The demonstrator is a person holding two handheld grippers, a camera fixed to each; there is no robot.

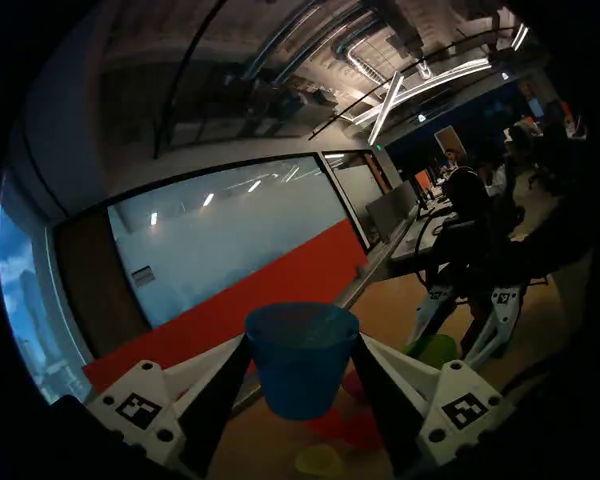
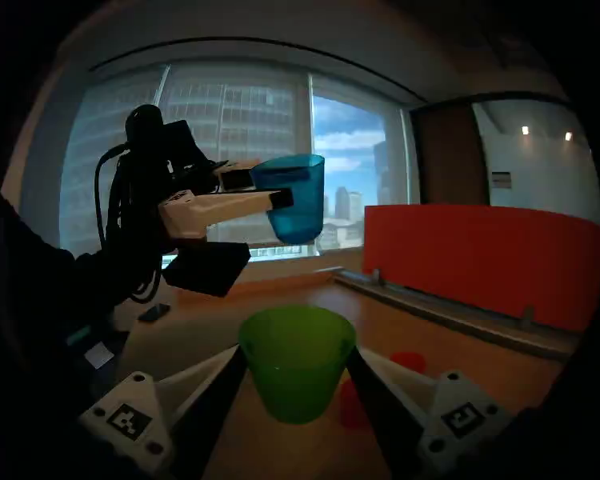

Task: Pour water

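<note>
Two grippers [image 1: 302, 348] [image 2: 296, 356], one blue cup [image 1: 302, 380], one green cup [image 2: 298, 376].

Open-plan office. In the left gripper view, the exposed ceiling [image 1: 300, 48] carries ducts and pipes, and linear light fixtures [image 1: 388, 104] are lit in crossing strips. A frosted glass partition [image 1: 228, 232] in a dark frame reflects the ceiling lamps. A brown wood panel [image 1: 92, 280] stands beside it. An orange-red divider screen [image 1: 284, 288] runs along the far edge of the wooden table [image 1: 388, 304], with a grey rail [image 1: 376, 268] at its base. Seated people [image 1: 468, 192] occupy desks further back. In the right gripper view, tall windows [image 2: 220, 144] show high-rise buildings and blue sky with clouds.
</note>
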